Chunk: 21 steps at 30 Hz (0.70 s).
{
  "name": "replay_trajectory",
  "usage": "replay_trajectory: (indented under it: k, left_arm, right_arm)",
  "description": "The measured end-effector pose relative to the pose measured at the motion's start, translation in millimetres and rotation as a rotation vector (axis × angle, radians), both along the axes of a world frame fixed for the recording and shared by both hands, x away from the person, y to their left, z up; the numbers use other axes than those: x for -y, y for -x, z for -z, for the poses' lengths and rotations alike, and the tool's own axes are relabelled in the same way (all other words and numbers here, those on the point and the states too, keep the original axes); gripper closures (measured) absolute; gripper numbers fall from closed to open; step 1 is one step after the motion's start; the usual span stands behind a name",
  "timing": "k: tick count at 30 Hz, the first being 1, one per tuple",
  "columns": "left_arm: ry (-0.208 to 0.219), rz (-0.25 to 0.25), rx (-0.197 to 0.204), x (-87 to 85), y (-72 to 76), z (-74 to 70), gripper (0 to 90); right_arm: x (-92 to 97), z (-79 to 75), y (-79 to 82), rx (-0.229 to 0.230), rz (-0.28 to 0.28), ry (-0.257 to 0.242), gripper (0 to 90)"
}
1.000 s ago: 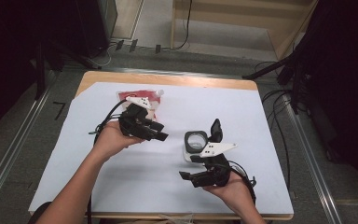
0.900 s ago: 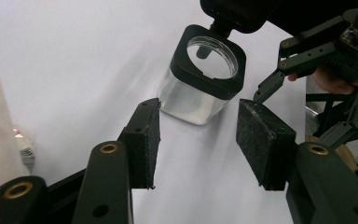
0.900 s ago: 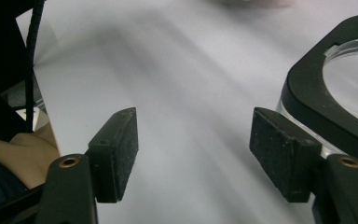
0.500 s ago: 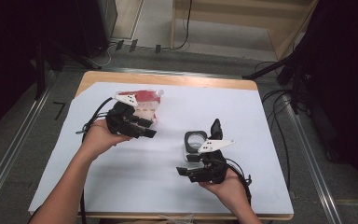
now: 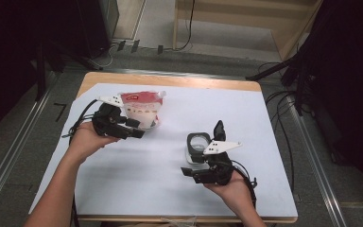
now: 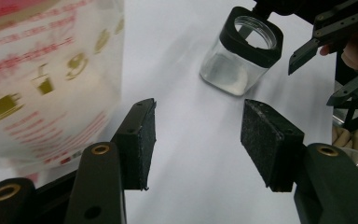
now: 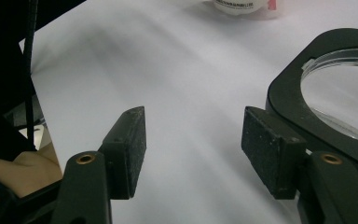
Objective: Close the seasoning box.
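A person holds a gripper in each hand over a worktop [image 5: 283,189] covered with a white sheet [image 5: 137,179]. The left gripper [image 6: 198,135] has its jaws apart with nothing between them. It sits just beside a white bag [image 5: 142,109] with a red top and red writing, which stands near the far left part of the sheet. The right gripper [image 7: 191,140] also has its jaws wide apart and holds nothing. Just beside its right jaw is a clear jar [image 5: 197,146] with a black square rim. The jar stands upright with its top open, near the middle of the sheet, well apart from the bag.
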State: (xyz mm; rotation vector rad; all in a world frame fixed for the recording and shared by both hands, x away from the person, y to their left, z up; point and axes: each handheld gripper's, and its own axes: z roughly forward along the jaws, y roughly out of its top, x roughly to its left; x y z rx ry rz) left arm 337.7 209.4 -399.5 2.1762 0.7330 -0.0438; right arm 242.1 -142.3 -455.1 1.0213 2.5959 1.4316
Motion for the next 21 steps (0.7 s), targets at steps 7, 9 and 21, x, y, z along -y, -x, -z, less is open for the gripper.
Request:
replay_trajectory:
  k: [7,9,21]
  left_arm:
    - [0.018,-0.076,0.003,-25.0,-5.7,0.1,45.9]
    - [0.017,-0.094,0.009,-29.8,-8.0,0.4,45.7]
    - [0.019,-0.177,0.002,-58.6,-24.4,5.9,45.3]
  right_arm:
    - [-1.5,1.1,0.5,-0.002,-0.004,0.007,40.7]
    - [-1.7,1.1,0.8,0.000,-0.008,0.007,40.8]
    - [-5.3,4.6,2.5,-0.014,-0.019,0.024,41.2]
